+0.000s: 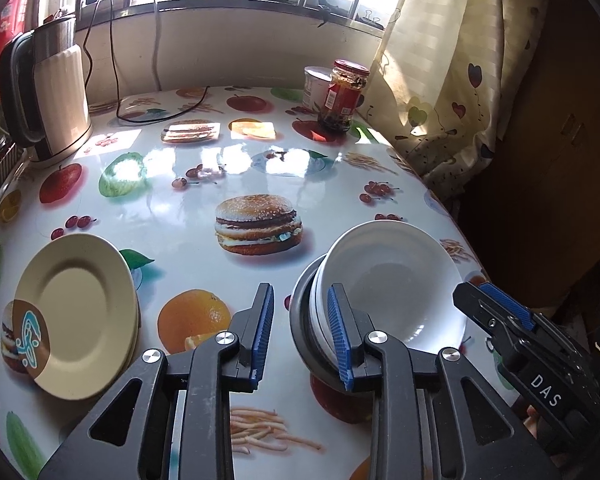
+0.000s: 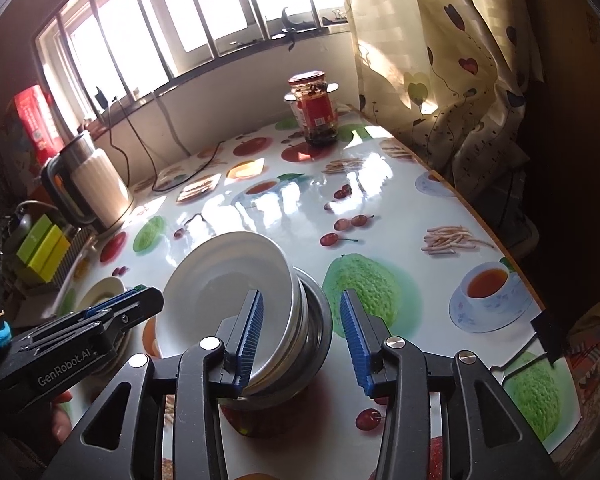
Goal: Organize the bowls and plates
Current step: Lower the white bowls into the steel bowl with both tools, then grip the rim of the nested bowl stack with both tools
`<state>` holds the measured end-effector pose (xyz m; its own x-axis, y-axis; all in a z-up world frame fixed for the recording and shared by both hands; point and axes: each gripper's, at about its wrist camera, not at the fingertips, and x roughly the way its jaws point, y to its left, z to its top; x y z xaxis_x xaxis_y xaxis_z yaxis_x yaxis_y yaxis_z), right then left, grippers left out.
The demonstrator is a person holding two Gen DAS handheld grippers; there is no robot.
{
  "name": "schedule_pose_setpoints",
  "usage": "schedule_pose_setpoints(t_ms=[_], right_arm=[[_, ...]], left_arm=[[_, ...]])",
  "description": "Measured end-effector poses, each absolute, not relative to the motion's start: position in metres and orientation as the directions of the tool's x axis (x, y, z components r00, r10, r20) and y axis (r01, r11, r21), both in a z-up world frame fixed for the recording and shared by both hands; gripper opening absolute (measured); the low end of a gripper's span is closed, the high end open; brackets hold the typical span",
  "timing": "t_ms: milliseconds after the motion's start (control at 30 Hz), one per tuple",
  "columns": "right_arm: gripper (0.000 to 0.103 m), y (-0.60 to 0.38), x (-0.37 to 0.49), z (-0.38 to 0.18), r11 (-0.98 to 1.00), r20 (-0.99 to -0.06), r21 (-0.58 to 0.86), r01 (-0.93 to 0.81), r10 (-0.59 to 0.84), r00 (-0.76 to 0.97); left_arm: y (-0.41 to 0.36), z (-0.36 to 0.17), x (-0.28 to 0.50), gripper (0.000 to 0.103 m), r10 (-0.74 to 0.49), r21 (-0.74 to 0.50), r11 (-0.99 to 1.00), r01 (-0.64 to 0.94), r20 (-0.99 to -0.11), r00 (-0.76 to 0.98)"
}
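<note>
A stack of white bowls point(image 1: 396, 280) sits nested in a steel bowl point(image 1: 298, 316) near the table's right front; the stack also shows in the right wrist view point(image 2: 228, 280). The top bowl is tilted. My left gripper point(image 1: 302, 332) is open, its right finger at the stack's left rim. My right gripper point(image 2: 304, 340) is open, its jaws astride the stack's right rim, the left finger inside the top bowl. It also shows in the left wrist view point(image 1: 500, 312). A stack of cream plates point(image 1: 76, 312) lies at the front left.
An electric kettle point(image 1: 48, 96) stands at the back left with its cord on the table. A red-lidded jar point(image 1: 342, 96) and a white cup point(image 1: 316, 86) stand at the back right. A curtain point(image 1: 452, 80) hangs along the table's right edge.
</note>
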<state>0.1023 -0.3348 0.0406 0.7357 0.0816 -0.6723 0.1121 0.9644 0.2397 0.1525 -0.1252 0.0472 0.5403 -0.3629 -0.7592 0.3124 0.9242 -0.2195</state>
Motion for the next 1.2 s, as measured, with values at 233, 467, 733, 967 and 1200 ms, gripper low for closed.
schedule_pose_setpoints(t_ms=[233, 467, 733, 967, 1200], right_arm=[[0.042, -0.345, 0.093, 0.043, 0.955, -0.657, 0.261, 0.137, 0.071, 0.751], [0.045, -0.356, 0.081, 0.039, 0.948, -0.655, 0.272, 0.167, 0.056, 0.753], [0.046, -0.371, 0.073, 0.027, 0.938, -0.671, 0.281, 0.201, 0.042, 0.74], [0.047, -0.375, 0.078, 0.012, 0.933, -0.69, 0.293, 0.207, 0.057, 0.721], [0.049, -0.373, 0.086, 0.007, 0.938, -0.693, 0.294, 0.184, 0.077, 0.717]], left_arm=[[-0.117, 0.05, 0.145, 0.029, -0.343, -0.189, 0.931, 0.311, -0.742, 0.576], [-0.109, 0.055, 0.138, 0.03, -0.334, -0.156, 0.932, 0.326, -0.72, 0.608], [-0.104, 0.041, 0.135, 0.03, -0.296, -0.097, 0.937, 0.337, -0.735, 0.61], [-0.104, 0.03, 0.142, 0.03, -0.286, -0.098, 0.938, 0.332, -0.758, 0.587], [-0.105, 0.02, 0.151, 0.03, -0.303, -0.127, 0.935, 0.332, -0.774, 0.556]])
